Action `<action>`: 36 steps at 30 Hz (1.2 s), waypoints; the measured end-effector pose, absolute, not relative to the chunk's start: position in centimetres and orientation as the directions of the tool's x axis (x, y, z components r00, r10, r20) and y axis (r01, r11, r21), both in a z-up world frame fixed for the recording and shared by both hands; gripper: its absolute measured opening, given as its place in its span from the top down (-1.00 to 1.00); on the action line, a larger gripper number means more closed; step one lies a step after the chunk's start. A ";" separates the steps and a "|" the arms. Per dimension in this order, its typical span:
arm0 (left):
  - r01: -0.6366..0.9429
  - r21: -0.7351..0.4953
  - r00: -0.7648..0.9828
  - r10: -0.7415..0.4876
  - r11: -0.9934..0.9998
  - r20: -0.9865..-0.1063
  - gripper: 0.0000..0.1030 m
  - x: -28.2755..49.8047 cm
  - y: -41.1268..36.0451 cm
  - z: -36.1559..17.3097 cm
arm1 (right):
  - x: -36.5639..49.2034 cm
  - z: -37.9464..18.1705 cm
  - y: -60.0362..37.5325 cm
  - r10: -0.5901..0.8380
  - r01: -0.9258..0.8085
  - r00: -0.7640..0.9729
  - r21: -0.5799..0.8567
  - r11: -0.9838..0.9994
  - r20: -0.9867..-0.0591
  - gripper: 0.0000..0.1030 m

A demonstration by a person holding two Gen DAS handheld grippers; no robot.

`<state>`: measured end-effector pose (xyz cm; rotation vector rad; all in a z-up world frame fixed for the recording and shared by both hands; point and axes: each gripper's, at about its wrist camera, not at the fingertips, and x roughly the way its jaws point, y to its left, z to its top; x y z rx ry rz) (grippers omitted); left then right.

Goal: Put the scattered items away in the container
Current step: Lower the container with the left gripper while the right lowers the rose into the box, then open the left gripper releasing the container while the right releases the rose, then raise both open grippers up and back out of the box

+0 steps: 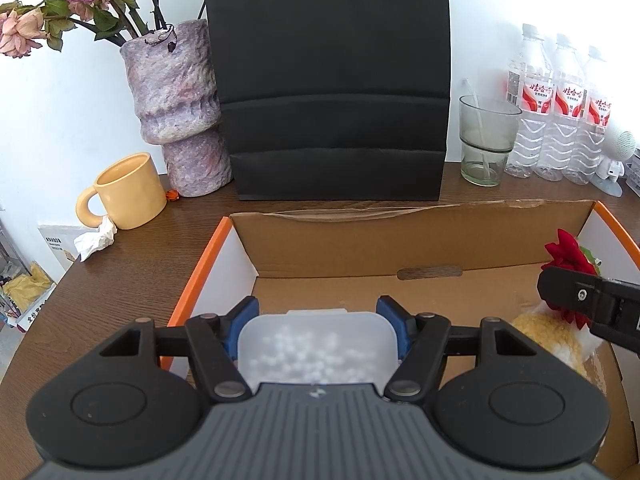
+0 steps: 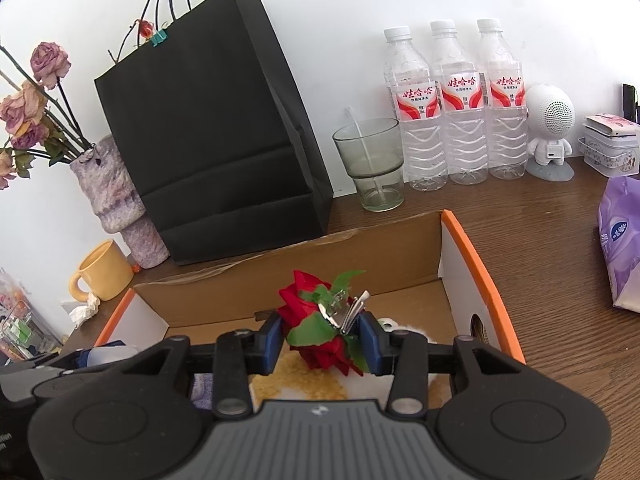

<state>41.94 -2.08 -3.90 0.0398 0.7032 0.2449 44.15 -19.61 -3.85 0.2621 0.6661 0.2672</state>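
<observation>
My left gripper is shut on a frosted plastic box of white beads and holds it over the left part of the open cardboard box with orange edges. My right gripper is shut on a red rose hair clip with green leaves and a metal clasp, held over the right part of the cardboard box. A yellow and white plush item lies in the box under the rose; it also shows in the left wrist view. The right gripper's finger shows there with the rose.
Behind the box stand a black paper bag, a stone vase of dried roses, a yellow mug, crumpled tissue, a glass, three water bottles and a white robot speaker. A purple tissue pack lies right.
</observation>
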 end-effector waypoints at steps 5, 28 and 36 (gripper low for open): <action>-0.210 0.129 0.737 0.244 0.969 -0.630 -0.45 41.9 -2.2 -3.8 | 44.1 -3.7 -19.8 0.337 -0.163 0.754 0.335 0.928 -0.564 -0.05; -0.224 0.117 0.772 0.250 0.967 -0.585 -1.00 40.1 -2.3 -2.3 | 43.2 -2.4 -19.3 0.367 -0.205 0.761 0.338 0.918 -0.535 -0.85; -0.231 0.061 0.783 0.223 0.971 -0.581 -1.00 38.8 -1.5 -1.9 | 42.7 -1.8 -19.1 0.377 -0.224 0.766 0.333 0.916 -0.522 -0.96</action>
